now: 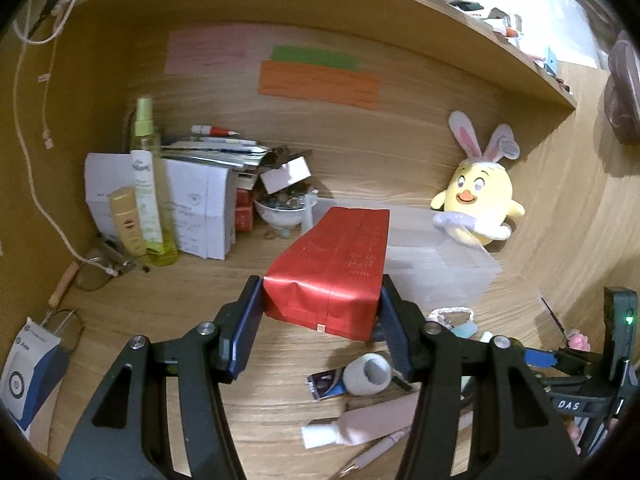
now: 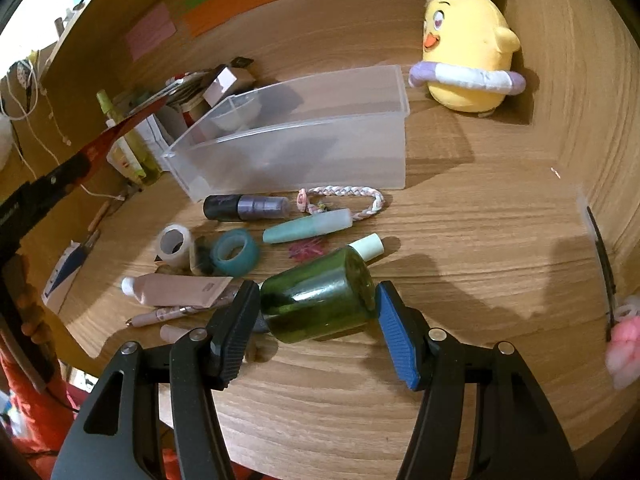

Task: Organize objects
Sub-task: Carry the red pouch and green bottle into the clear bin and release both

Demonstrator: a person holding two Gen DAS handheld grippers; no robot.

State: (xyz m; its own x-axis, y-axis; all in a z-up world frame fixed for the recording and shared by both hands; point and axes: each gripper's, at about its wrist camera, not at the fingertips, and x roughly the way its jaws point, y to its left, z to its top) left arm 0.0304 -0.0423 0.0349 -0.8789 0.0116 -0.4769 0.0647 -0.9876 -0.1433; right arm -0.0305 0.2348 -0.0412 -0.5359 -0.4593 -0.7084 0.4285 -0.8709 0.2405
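Mid-sort: we gripped a red packet and a green bottle above the cluttered desk.

Our left gripper clenched the red packet; our right gripper clasped the green bottle, mid-desk. Next, we judged, both belonged in the clear bin near the back edge; tape rolls and tubes crowded its front.

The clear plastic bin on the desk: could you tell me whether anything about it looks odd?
The clear plastic bin stands empty while tape rolls, tubes and a braided cord lie scattered on the desk before it.
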